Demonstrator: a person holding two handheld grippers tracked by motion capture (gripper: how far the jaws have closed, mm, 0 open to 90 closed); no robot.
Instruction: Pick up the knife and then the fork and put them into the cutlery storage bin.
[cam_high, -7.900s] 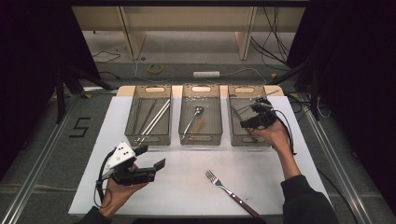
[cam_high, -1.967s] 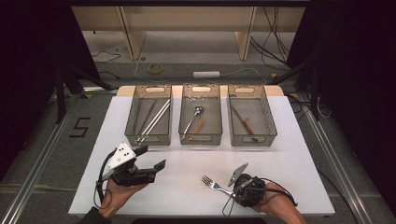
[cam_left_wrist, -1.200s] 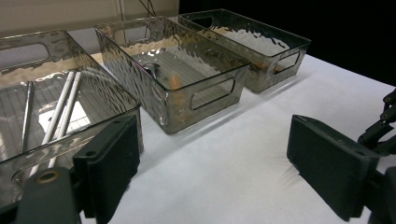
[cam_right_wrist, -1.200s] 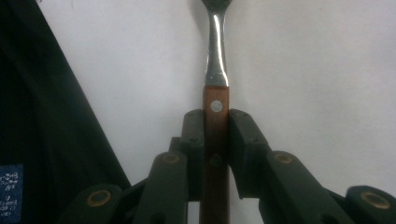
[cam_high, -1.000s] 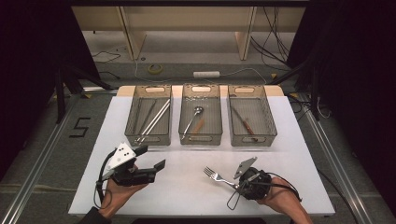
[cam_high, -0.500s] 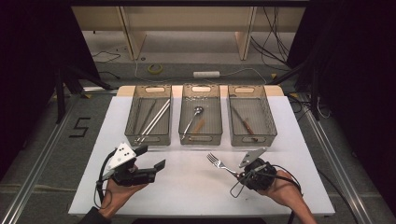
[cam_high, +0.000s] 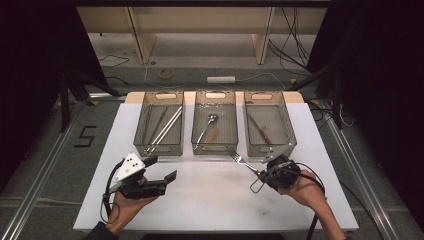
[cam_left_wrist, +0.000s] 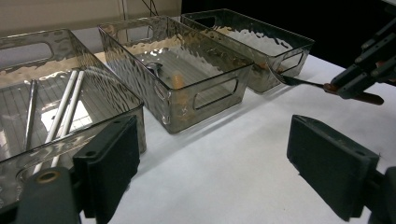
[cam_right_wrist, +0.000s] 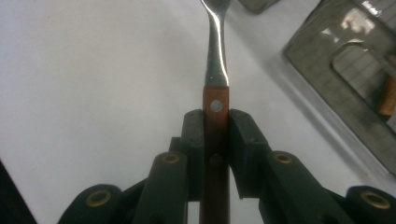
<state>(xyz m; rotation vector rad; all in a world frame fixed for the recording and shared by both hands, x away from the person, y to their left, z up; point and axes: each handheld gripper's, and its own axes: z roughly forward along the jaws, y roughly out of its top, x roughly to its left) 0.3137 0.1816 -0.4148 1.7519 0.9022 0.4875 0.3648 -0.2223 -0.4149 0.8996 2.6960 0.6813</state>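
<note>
Ahead of you, three bins (cam_high: 215, 122) stand in a row across the far counter (cam_high: 210, 200), narrow gaps between them. The near counter between your claws lies bare, open for passing either hand.

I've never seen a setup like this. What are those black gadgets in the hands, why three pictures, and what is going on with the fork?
There is no robot here: a person holds a hand-operated gripper in each hand. The high view looks down on the white table. The other two pictures come from small cameras riding on each gripper, looking along its black fingers.

Three clear bins stand in a row: the left bin holds long thin utensils, the middle bin a spoon, the right bin a wooden-handled piece.

The right gripper is clamped on the wooden handle of a fork, carried in the air near the right bin's front. The left gripper rests open, holding nothing.
</note>
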